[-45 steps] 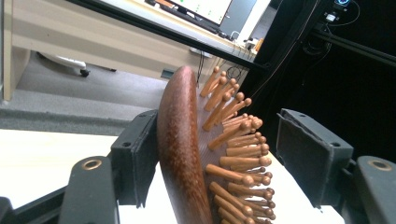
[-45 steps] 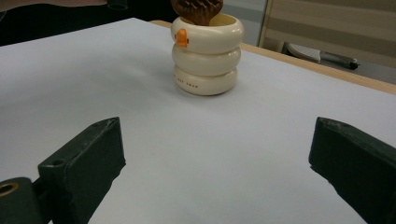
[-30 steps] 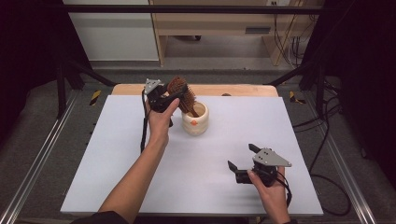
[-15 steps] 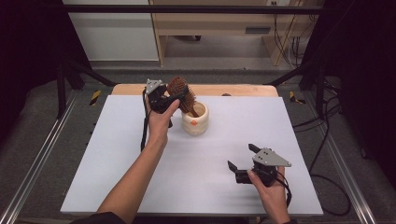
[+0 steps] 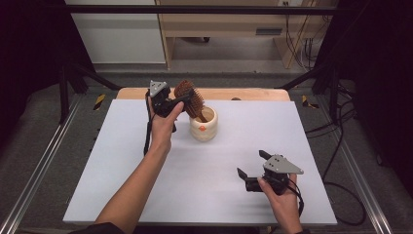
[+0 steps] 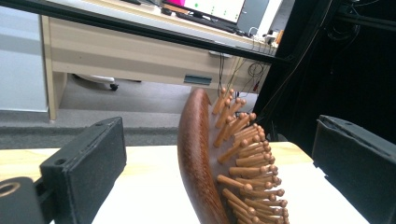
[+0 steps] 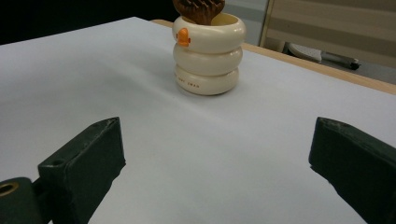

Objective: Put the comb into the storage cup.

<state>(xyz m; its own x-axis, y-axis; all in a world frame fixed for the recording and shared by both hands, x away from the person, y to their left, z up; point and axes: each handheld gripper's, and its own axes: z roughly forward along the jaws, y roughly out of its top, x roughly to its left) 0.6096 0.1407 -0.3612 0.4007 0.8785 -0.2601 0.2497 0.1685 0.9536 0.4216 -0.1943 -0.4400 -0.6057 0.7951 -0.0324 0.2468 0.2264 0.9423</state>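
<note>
The left tongs (image 5: 181, 101) are black, blocky, topped with a grey three-cornered plate fixed by small dark screws; a black cable trails from the body down along the forearm; the right tongs (image 5: 249, 165) are the same make, with their own grey plate and a black cable looping under the wrist. Seen close in the left gripper view, each jaw is a thick rectangular block faced with matte, slightly grainy black padding; a small round hole sits in its side, and a brass-coloured ring marks the arm behind it. Both forearms are bare; a dark sleeve edge shows near the elbow.
</note>
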